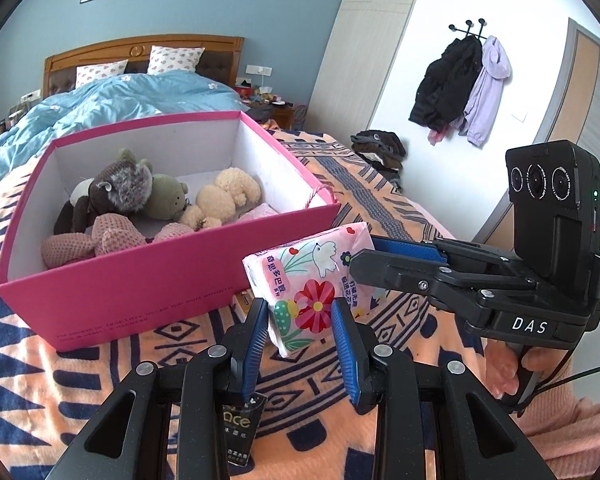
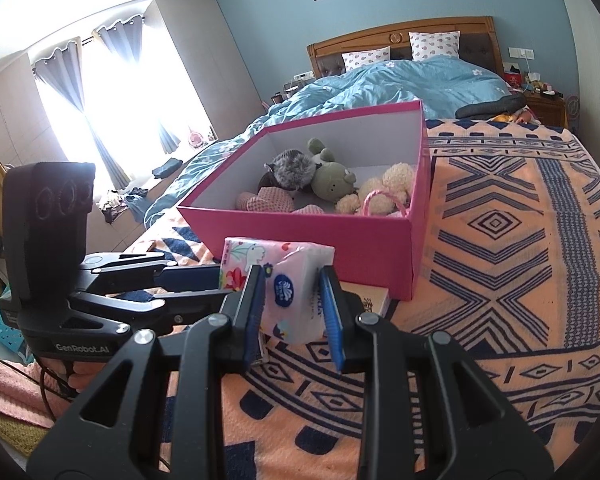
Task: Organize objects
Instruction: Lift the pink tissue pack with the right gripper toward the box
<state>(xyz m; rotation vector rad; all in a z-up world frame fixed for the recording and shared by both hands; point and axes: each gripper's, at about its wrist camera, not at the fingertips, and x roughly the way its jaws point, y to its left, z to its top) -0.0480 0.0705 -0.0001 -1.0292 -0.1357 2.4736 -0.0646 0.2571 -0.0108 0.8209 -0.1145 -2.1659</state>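
A pink flowered tissue pack [image 1: 312, 280] is held above the patterned blanket, just in front of a pink box [image 1: 140, 280]. My left gripper [image 1: 300, 312] is shut on its near end. My right gripper [image 1: 364, 258] comes in from the right and is shut on its far end. In the right wrist view the right gripper [image 2: 290, 286] clamps the pack [image 2: 288, 284], and the left gripper [image 2: 216, 284] reaches in from the left. The box [image 2: 340, 244] holds several plush toys [image 1: 140, 200].
A dark small packet [image 1: 240, 428] lies on the blanket under the left fingers. A flat book-like item [image 2: 370, 300] lies by the box corner. The orange and blue blanket [image 2: 500, 280] spreads to the right. A blue duvet [image 1: 112, 100] lies behind the box.
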